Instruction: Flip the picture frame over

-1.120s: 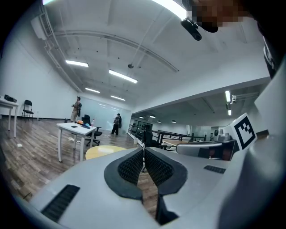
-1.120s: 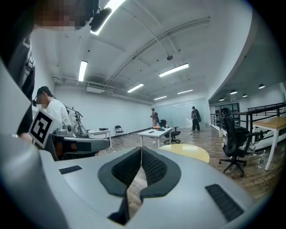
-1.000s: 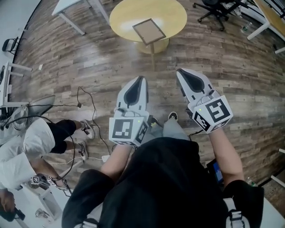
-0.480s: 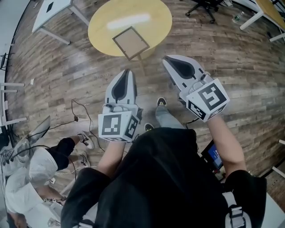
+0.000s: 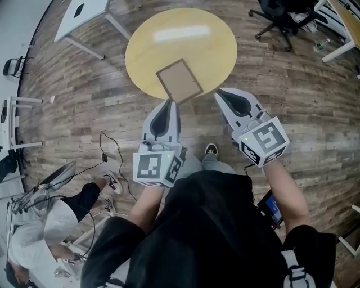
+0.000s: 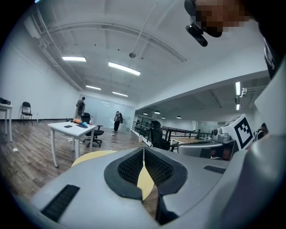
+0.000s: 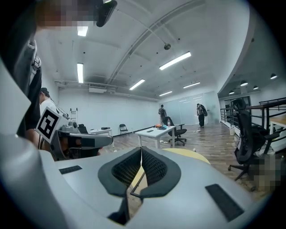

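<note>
Both forearms reach forward, left tongs and right tongs side by side, jaws together.

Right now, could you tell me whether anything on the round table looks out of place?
Nothing is damaged or spilled; the picture frame lies flat but skewed, close to the round table's near edge.

The round yellow desk stands straight ahead, with open wood floor on both sides of it. On its top the picture frame lies flat at the near edge, just ahead of the left claw and beside the right claw. Bare top spreads beyond the frame and to either side. A white desk stands well off to the left, and a black office chair to the right. Cables trail over the floor at left.
</note>
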Action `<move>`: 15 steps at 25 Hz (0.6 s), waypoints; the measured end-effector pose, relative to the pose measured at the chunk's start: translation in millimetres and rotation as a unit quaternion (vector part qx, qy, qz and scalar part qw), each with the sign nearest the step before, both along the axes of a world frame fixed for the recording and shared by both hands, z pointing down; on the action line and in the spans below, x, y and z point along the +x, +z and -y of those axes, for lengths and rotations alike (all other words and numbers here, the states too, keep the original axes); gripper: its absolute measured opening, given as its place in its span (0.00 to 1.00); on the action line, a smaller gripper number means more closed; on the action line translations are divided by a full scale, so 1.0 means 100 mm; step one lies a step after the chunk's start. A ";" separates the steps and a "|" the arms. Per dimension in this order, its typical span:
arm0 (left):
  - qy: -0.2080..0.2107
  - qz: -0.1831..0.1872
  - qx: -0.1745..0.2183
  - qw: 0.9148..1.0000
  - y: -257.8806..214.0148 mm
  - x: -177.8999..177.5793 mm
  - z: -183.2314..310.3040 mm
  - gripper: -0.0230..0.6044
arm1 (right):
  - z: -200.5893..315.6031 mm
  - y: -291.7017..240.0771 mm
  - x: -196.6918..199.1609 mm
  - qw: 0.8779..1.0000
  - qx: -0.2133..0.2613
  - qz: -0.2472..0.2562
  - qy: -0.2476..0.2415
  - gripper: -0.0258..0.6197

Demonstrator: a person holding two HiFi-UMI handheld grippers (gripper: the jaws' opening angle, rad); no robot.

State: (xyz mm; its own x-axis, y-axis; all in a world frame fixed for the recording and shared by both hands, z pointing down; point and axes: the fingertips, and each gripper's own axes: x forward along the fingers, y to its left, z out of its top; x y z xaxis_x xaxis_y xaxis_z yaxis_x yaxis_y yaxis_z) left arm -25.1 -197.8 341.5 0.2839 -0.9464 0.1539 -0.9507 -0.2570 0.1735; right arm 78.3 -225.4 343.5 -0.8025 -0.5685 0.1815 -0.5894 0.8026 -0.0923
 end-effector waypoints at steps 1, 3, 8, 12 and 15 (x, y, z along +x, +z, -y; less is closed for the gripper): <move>-0.001 0.001 -0.001 1.000 0.02 -0.02 0.07 0.08 | 0.07 0.02 -0.02 1.000 0.001 -0.003 -0.002 0.07; -0.004 0.002 -0.004 1.000 0.06 -0.09 0.20 0.08 | 0.18 0.07 -0.07 1.000 0.000 -0.008 -0.003 0.07; -0.004 0.004 -0.011 1.000 0.15 -0.33 0.59 0.08 | 0.48 0.22 -0.30 1.000 -0.005 -0.024 -0.011 0.07; 0.006 0.002 -0.017 1.000 0.23 -0.58 0.90 0.08 | 0.71 0.32 -0.59 0.998 0.005 -0.055 -0.024 0.07; 0.014 -0.006 -0.015 1.000 0.23 -0.80 1.09 0.08 | 0.83 0.43 -0.90 0.994 0.012 -0.093 -0.049 0.07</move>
State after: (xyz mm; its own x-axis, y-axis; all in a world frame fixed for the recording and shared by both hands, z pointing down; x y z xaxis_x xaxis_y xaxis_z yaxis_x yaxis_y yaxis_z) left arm -105.4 -306.8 365.0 0.3127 -0.9328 0.1790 -0.9410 -0.2785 0.1924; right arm -11.7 -308.8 386.5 -0.8080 -0.4946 0.3202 -0.5130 0.8578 0.0308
